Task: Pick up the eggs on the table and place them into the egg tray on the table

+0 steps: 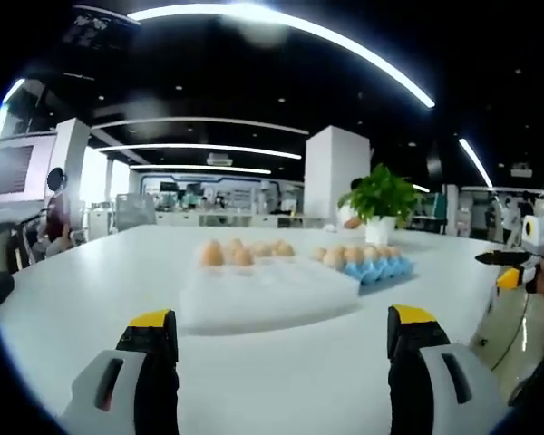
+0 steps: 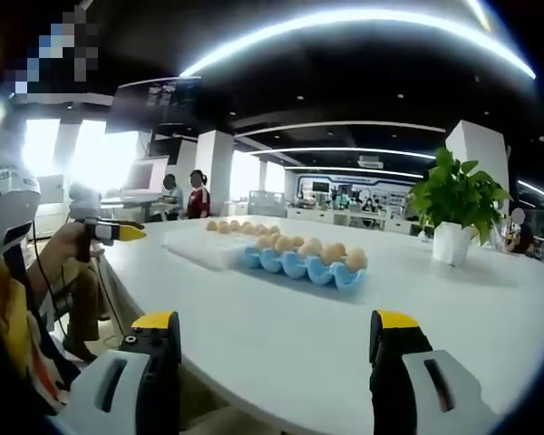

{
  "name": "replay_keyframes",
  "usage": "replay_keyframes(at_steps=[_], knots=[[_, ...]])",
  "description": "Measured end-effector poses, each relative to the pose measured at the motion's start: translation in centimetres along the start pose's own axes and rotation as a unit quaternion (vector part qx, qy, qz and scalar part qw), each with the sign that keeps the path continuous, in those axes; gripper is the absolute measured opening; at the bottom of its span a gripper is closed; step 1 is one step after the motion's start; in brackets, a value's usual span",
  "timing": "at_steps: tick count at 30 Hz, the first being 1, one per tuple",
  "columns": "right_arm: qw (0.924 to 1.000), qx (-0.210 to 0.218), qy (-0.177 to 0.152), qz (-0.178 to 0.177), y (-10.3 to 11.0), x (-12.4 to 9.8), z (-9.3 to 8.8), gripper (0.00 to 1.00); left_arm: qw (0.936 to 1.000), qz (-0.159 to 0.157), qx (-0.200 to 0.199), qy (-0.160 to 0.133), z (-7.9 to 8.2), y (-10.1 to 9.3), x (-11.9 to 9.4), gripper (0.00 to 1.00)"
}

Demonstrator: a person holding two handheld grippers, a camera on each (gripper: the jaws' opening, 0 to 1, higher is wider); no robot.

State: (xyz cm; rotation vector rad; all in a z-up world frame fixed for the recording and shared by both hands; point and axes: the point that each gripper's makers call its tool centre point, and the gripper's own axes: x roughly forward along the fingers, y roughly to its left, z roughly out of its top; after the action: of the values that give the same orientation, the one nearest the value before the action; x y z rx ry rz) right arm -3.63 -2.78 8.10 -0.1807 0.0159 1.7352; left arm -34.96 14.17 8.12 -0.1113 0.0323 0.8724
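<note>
Well apart from both grippers, eggs (image 1: 225,254) lie on the table (image 1: 281,372) by what looks like a clear tray (image 1: 263,294). More eggs fill a blue tray (image 2: 299,265). Left gripper (image 1: 281,326) and right gripper (image 2: 270,331) have jaws spread, holding nothing.

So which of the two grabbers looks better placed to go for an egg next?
Probably the left gripper: its open jaws point straight at the white tray and the eggs behind it. The right gripper, also open, faces the blue egg tray, which already holds eggs.
</note>
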Motion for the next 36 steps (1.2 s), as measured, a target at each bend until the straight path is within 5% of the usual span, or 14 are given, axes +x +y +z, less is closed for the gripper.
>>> replay_keyframes(at_steps=[8,15,36], knots=[[1.0,0.002,0.002,0.004,-0.1,0.3,-0.2,0.9,0.9991,-0.042,0.006,0.006,0.4,-0.7,2.4,0.98],[1.0,0.008,0.0,-0.001,-0.5,-0.3,-0.3,0.9,0.9986,-0.035,0.026,0.029,0.1,0.8,4.8,0.98],[0.9998,0.013,-0.007,-0.015,-1.5,-1.4,-0.1,0.9,0.9945,-0.053,0.072,0.055,3.5,2.6,11.5,0.98]])
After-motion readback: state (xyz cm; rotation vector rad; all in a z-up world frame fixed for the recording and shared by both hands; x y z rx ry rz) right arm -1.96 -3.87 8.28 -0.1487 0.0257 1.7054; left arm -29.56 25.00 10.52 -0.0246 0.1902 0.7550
